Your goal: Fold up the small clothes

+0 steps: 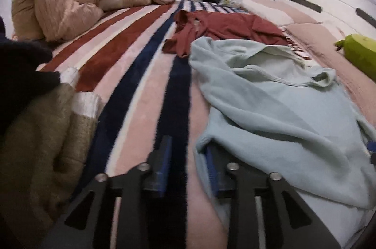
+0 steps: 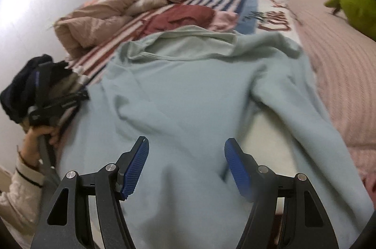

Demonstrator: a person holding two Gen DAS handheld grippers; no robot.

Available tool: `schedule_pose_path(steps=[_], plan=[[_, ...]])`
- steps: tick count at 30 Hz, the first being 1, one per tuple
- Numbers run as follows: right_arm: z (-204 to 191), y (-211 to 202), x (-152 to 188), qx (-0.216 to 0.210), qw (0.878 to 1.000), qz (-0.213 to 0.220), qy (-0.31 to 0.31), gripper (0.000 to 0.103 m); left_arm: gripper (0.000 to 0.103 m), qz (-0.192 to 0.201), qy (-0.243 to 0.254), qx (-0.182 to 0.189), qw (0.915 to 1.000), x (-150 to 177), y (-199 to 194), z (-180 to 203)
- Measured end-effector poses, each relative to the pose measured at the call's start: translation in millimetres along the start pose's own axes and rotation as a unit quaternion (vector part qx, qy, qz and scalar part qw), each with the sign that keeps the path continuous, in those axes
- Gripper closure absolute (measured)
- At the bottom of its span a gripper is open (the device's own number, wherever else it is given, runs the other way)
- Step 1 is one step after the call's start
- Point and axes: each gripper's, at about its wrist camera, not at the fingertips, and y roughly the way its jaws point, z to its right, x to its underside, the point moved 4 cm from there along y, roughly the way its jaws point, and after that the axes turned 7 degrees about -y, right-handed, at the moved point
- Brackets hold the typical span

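Left wrist view: the pale green top [image 1: 270,103] lies spread but rumpled on the striped blanket [image 1: 145,75], not yet folded; a red garment [image 1: 225,30] waits beyond it, and an olive knit [image 1: 42,138] sits bunched at the left, whether folded I cannot tell. The left gripper [image 1: 188,150] points down at the top's near left corner, jaws narrowly apart, the hem draped over the right finger but nothing pinched. Right wrist view: the top [image 2: 188,96] fills the middle, collar away, sleeve trailing right. The right gripper [image 2: 186,150] hovers above its lower part, jaws wide, holding nothing. At the left edge a hand [image 2: 35,138] grips the other tool's handle. Most of the folding looks left to do.
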Motion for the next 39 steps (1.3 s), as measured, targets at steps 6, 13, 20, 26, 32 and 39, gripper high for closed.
schedule_pose_path(steps=[6, 13, 20, 26, 32, 39], plan=[[27, -23, 38, 0.023, 0.999, -0.016, 0.038, 0.039, 0.045, 0.019, 0.012, 0.037, 0.9991, -4, -27, 13], [25, -37, 71, 0.024, 0.999, -0.021, 0.039, 0.043, 0.044, 0.037, 0.025, 0.071, 0.9964, 7, -68, 44], [6, -47, 81, 0.012, 1.0, 0.005, 0.021, 0.091, 0.044, 0.039, 0.019, 0.086, 0.9954, 29, -99, 67], [-5, -68, 85, -0.046, 0.998, 0.035, 0.038, 0.093, 0.043, 0.045, 0.02, 0.086, 0.9951, 41, -123, 79], [18, -72, 98, -0.011, 0.997, 0.037, 0.066, 0.065, 0.038, 0.049, 0.025, 0.08, 0.9953, 45, -131, 94], [84, -138, 112, 0.112, 0.983, 0.101, 0.103, 0.041, 0.034, 0.061, 0.024, 0.091, 0.9937, 42, -144, 111]])
